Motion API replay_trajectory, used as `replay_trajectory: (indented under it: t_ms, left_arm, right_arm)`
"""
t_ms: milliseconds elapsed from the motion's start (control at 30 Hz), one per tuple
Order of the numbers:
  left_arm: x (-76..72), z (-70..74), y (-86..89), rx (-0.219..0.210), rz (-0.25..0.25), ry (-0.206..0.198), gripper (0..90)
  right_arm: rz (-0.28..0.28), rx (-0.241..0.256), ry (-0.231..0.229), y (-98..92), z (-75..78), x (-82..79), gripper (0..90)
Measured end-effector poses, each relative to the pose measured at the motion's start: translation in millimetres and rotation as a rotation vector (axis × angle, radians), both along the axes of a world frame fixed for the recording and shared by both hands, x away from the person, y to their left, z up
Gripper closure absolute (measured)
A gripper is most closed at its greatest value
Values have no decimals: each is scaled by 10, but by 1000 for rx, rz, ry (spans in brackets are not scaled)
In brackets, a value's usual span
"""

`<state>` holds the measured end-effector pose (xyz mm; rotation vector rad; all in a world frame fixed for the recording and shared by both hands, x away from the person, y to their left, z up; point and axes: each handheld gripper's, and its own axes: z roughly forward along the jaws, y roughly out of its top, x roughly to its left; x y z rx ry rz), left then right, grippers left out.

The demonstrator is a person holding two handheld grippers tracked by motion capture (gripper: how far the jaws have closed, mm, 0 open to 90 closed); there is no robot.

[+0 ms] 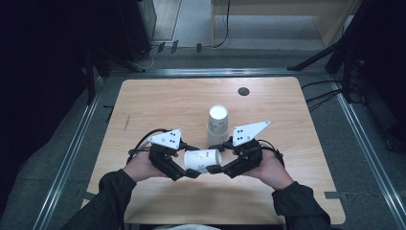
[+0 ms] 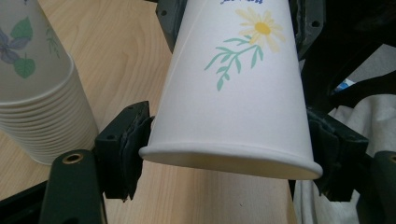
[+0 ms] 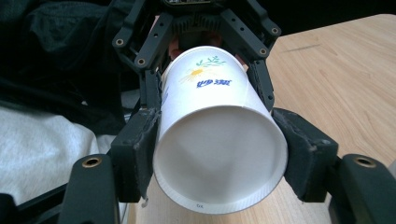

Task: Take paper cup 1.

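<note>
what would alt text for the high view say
Seen from above, a person's two grippers, left and right, hold a paper cup sideways between them over a wooden table. A stack of cups stands upside down just behind it.

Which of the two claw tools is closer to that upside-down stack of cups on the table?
The right gripper, though only slightly. It sits just below the stack of cups, a little to its right. The left gripper is farther down and to the left. Both clamp the single paper cup.
</note>
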<state>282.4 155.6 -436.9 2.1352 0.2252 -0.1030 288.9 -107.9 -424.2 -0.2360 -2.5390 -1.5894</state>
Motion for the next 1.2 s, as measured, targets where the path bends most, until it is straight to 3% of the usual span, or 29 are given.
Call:
replay_trajectory:
  t_ms: [33,100,200,400,467,700,1067,1200]
  left_arm:
    - [5,4,3,15,-5,-1,248]
    - [9,7,7,21,-7,2,249]
    - [20,42,30,64,6,-12,250]
    - [65,31,21,183,12,20,252]
    - [80,10,-4,216,12,33,252]
    - [73,-71,-121,348,-17,14,251]
    - [68,-172,-272,459,-48,-4,250]
    - [64,-203,-341,481,-62,-2,250]
  right_arm:
    - [4,-3,2,15,-13,-10,245]
    - [-4,-21,-18,26,-23,-22,211]
    - [-13,-57,-41,35,-45,-28,208]
    - [-8,-114,-84,51,-122,-22,220]
    - [-8,-117,-79,53,-146,-14,220]
    - [-10,-165,-80,86,-242,17,220]
    - [38,-243,-56,242,-448,41,241]
    - [54,-278,-56,304,-521,35,246]
